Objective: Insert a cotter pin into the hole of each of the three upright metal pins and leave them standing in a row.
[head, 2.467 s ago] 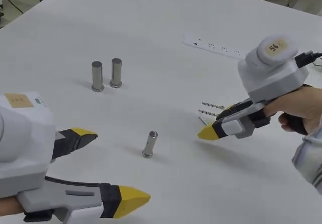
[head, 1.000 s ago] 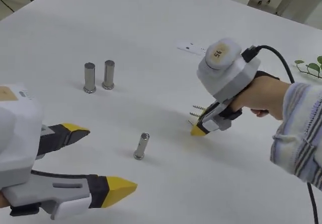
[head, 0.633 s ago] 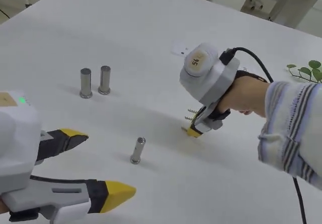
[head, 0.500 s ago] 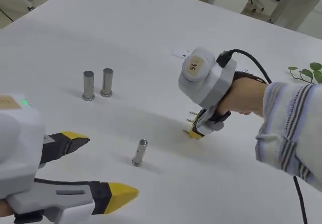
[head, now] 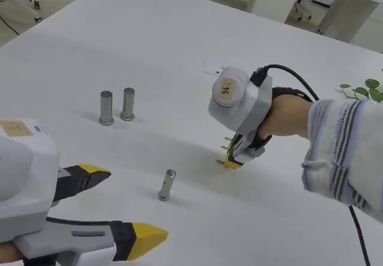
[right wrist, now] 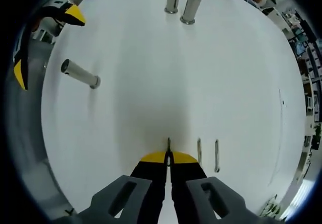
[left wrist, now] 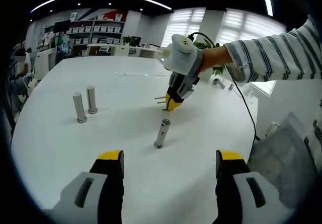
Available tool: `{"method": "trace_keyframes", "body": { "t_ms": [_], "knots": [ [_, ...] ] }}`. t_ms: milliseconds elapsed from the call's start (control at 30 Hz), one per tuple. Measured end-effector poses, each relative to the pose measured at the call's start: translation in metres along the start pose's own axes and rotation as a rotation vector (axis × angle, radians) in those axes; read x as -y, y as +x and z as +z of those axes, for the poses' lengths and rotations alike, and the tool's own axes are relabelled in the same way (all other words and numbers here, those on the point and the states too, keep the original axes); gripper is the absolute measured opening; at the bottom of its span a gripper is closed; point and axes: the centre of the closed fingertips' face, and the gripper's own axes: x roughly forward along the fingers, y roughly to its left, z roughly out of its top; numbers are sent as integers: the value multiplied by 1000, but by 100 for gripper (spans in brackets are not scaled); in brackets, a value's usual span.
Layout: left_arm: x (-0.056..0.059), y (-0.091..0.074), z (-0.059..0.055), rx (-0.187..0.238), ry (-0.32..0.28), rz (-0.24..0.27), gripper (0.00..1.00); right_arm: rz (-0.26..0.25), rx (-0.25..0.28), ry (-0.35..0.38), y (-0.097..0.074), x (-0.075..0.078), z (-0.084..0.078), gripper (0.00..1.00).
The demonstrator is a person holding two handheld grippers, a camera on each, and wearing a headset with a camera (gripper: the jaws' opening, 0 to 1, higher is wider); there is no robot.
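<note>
– White desk (head: 179, 27), with broad bare surface. We find open room between the left gripper (head: 128, 203) and the right gripper (head: 232, 162), and the far edge runs along the top of the head view. What stands in that room?

– We log two metal pins (head: 116, 106) upright, just beside each other, toward the far left and well apart from both grippers. A third pin (head: 166, 184) stands alone on its flanged base, nearer us, between the two grippers.

– Gripper states?

– Left gripper released, jaws spread wide, hovering clear of everything. Right gripper tipped nose-down onto the desk, jaws clenched on a cotter pin (right wrist: 168, 144). In the right gripper view a thin sliver of it pokes out past the yellow tips. Two spare cotter pins (right wrist: 199, 151) lie side by side on the desk just beside those tips.

– Anything obscured?

– In the head view the right gripper's body covers most of the cotter pins, and we make out bare ends at best. A power strip (head: 210, 71) behind it is partly hidden. The left gripper's body is cut off at the lower left corner, and a striped sleeve (head: 344, 152) at the right edge. The pins' cross-holes are too small to judge in the head view.
</note>
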Motion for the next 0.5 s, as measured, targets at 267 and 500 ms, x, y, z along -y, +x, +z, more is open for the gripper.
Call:
{"method": "trace_keyframes", "body": {
  "t_ms": [267,500],
  "knots": [
    [-1,-8,8,12,4,10,73,-14,53,20,-1,-2,0,2],
    [-6,-17,15,19,7,26,71,-33,146,64,-20,-4,10,2]
  ]
}}
